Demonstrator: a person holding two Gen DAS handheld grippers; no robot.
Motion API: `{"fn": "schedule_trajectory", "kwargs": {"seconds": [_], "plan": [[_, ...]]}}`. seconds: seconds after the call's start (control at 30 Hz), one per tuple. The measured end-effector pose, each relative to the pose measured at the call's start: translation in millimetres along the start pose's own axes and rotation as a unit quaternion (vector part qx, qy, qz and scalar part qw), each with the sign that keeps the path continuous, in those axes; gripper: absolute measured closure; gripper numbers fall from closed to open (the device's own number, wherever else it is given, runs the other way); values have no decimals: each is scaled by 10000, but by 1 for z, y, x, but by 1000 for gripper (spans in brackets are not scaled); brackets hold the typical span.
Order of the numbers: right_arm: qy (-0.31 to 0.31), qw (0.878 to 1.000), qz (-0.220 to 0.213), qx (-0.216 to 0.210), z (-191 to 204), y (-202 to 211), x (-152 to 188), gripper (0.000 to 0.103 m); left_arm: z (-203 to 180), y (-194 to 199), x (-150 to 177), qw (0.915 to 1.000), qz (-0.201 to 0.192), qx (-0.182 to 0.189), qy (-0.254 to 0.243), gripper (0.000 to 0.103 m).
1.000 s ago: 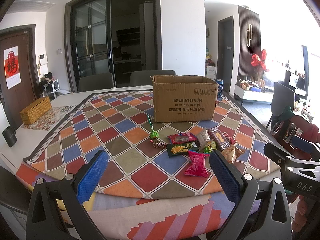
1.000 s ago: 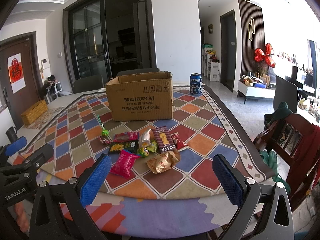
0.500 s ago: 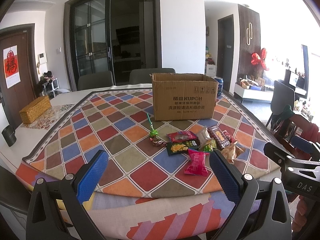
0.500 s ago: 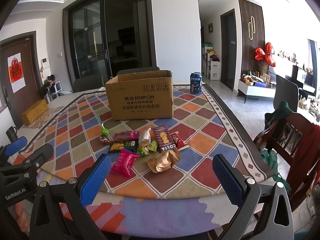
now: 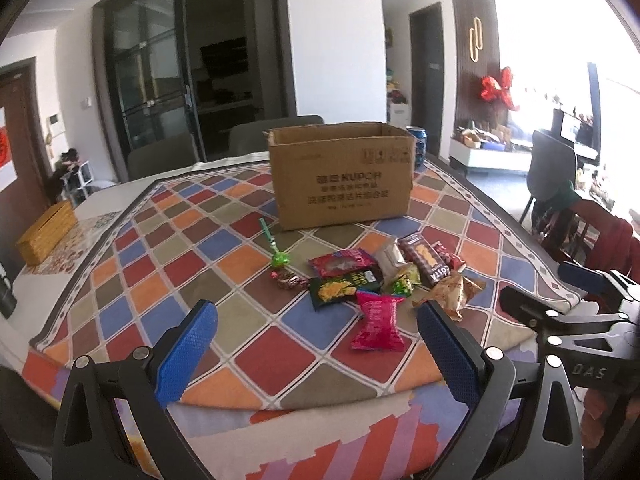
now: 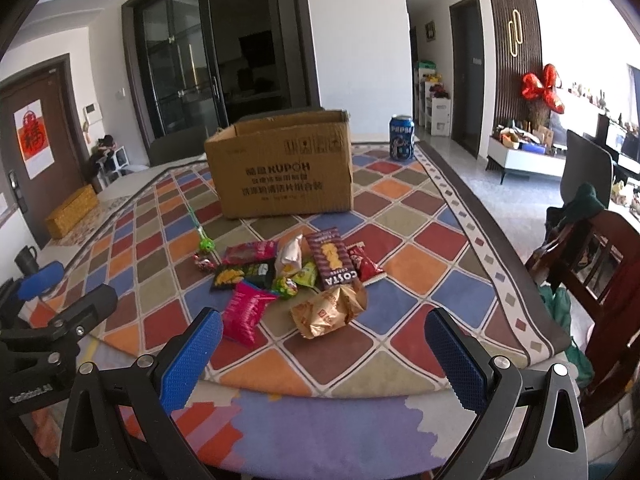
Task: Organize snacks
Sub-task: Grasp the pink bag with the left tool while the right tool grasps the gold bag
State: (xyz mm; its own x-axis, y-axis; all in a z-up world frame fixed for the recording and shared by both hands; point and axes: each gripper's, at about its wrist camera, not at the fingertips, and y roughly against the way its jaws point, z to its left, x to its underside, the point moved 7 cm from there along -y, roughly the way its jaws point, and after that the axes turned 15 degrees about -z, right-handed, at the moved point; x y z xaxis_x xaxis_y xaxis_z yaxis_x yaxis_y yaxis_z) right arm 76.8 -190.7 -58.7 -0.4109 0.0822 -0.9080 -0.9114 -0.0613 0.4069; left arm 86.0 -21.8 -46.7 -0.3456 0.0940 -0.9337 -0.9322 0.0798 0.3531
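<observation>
Several snack packets lie in a heap on the checked tablecloth point(image 5: 160, 280), in front of an open cardboard box point(image 5: 340, 176) that also shows in the right wrist view point(image 6: 282, 172). Nearest me is a pink packet point(image 5: 376, 322) point(image 6: 246, 312), then a tan crumpled bag point(image 6: 328, 312) and a brown Costa pack point(image 6: 332, 258). A green lollipop point(image 5: 276, 252) lies at the left of the heap. My left gripper point(image 5: 316, 344) is open and empty at the table's front edge, just before the pink packet. My right gripper point(image 6: 320, 356) is open and empty beside it.
A blue Pepsi can point(image 6: 401, 142) stands right of the box. A woven yellow box point(image 5: 46, 234) and a black cup point(image 6: 26, 258) sit at the table's far left. A wooden chair point(image 6: 600, 280) with clothes stands off the right side.
Both grippers have moved forward toward the table, so the heap and box look nearer. Nothing on the table has moved.
</observation>
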Motion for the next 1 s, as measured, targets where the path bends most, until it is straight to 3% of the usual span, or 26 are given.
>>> {"fn": "schedule_trajectory", "kwargs": {"seconds": [0.27,0.47,0.67,1.0], "plan": [[-66,9994,329,-52,-12,-42,10,1,-17,-44,8,9988,325,318,-169,11],[-395,9960,782,-193,-22,-72,29,9,-33,-74,27,9958,660,605,-168,19],[-405,9941,952,-312,-21,-92,37,14,-38,-97,40,9928,892,802,-74,26],[-625,9883,1345,-356,-22,-113,52,28,-45,-124,70,9803,1604,1108,326,46]]}}
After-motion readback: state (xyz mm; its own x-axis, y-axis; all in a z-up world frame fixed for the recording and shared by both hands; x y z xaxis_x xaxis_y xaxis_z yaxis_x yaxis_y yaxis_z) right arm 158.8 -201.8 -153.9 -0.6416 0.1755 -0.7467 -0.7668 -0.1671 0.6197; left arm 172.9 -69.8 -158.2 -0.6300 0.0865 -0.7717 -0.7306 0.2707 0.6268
